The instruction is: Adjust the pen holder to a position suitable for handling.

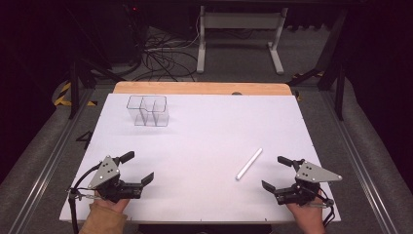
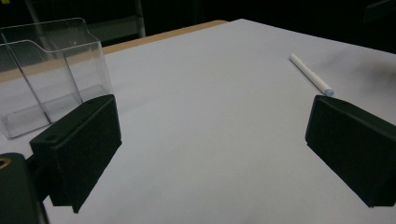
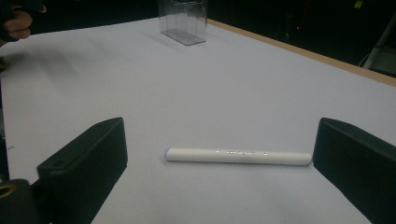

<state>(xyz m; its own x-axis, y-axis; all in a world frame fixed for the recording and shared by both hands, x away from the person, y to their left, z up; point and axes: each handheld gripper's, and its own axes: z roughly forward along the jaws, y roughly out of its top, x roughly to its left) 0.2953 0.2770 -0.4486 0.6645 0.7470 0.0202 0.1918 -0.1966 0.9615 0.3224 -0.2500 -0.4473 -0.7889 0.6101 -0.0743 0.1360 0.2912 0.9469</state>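
A white marker pen (image 1: 249,164) lies flat on the white table (image 1: 204,136), right of centre. My right gripper (image 1: 277,172) rests at the front right, open, its jaws spread wide just short of the pen (image 3: 238,156). A clear plastic organiser (image 1: 148,110) with several compartments stands at the back left. At the front left my left gripper (image 1: 137,167) is open with nothing between its jaws. From it the organiser (image 2: 46,74) shows ahead to the left and the pen (image 2: 310,73) far to the right.
A wooden board edge (image 1: 202,88) runs along the table's far side. Beyond it stand a white table frame (image 1: 238,34) and loose cables (image 1: 160,58) on the floor. Metal rails (image 1: 46,161) flank the table.
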